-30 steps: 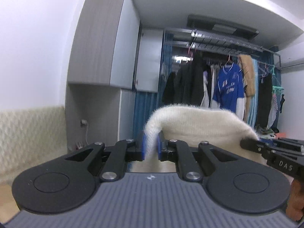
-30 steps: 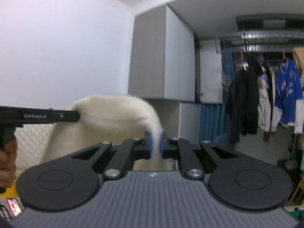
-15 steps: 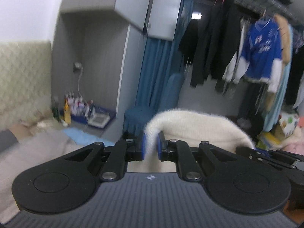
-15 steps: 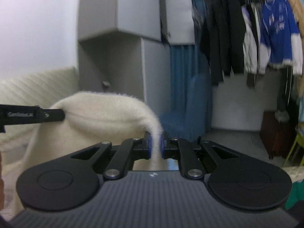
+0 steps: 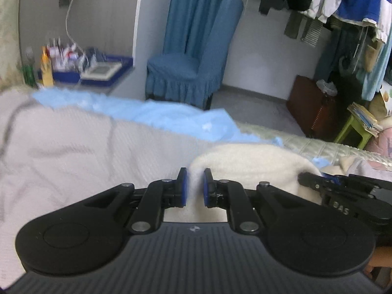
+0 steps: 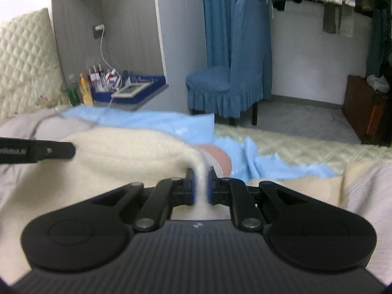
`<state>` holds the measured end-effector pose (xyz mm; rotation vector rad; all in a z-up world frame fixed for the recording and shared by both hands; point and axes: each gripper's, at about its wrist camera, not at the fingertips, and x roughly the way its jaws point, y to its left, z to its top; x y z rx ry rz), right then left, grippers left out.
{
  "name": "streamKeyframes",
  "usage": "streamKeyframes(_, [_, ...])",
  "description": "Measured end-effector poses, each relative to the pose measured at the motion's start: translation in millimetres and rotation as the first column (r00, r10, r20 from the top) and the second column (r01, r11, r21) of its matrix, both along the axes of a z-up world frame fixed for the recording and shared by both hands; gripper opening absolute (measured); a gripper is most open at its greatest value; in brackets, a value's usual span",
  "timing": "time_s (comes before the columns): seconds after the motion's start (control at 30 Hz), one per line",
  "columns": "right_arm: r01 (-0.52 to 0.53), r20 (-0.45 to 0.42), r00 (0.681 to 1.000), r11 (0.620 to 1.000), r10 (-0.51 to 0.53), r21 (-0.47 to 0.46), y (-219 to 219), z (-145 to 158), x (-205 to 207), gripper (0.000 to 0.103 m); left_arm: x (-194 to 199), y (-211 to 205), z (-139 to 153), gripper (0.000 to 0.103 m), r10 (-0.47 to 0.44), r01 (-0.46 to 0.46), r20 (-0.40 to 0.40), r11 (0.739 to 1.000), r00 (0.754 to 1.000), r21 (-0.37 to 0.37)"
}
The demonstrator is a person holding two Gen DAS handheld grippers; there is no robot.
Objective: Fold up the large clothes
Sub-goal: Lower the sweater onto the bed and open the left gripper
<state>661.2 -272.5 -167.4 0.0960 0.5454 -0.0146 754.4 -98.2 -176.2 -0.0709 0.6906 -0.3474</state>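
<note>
Grip check: left gripper [image 5: 194, 187] was clamped on a pinch of the fluffy cream-white knit garment [image 5: 247, 164], blue pads pressed against the fabric from both sides. Right gripper [image 6: 201, 187] was likewise clamped on another pinch of the same garment [image 6: 127, 152], with the upper edge of the cloth stretched between the two tools. Garment hung just above the bed, over the pale grey quilted bedcover [image 5: 73, 147], with a light blue fleece blanket [image 5: 156, 115] lying farther off and a blue skirted chair [image 5: 193, 68] beyond that.

Judgement: step in hand looked like laying the garment down flat on the bed for folding. To do it well, both tools ought to keep the edge taut and level, lower together so the hanging part touched first, then draw toward the near side to spread the cloth without bunching. Clamps should open only once the fabric lay flat. Risk: the fleece blanket could catch under the far hem.
</note>
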Motion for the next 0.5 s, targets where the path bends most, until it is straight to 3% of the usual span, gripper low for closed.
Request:
streamKeyframes(0.2, [-0.018,-0.034,0.999,0.999,0.019,0.029,-8,-21,13,0.015,22,-4,-54,0.02,-0.018,0.02,-0.056,0.999,0.998,0.03])
streamKeyframes(0.37, [-0.024,-0.059,0.998,1.0,0.025,0.006,-3,-26,21,0.018,17,-4,-53,0.022,-0.022,0.024,-0.077,1.0,0.997,0.02])
streamKeyframes(0.4, [-0.025,-0.058,0.998,1.0,0.025,-0.003,-1,-24,20,0.018,14,-4,-48,0.026,-0.028,0.03,-0.077,0.999,0.997,0.022])
streamKeyframes(0.47, [-0.024,-0.059,0.998,1.0,0.023,-0.012,0,-21,17,0.019,10,-3,-39,0.057,-0.046,0.048,-0.103,0.999,0.994,0.019])
streamKeyframes(0.5, [-0.019,-0.062,0.998,1.0,0.018,-0.007,0,-18,15,0.021,6,0,-32,0.062,-0.049,0.051,-0.104,0.999,0.993,0.016])
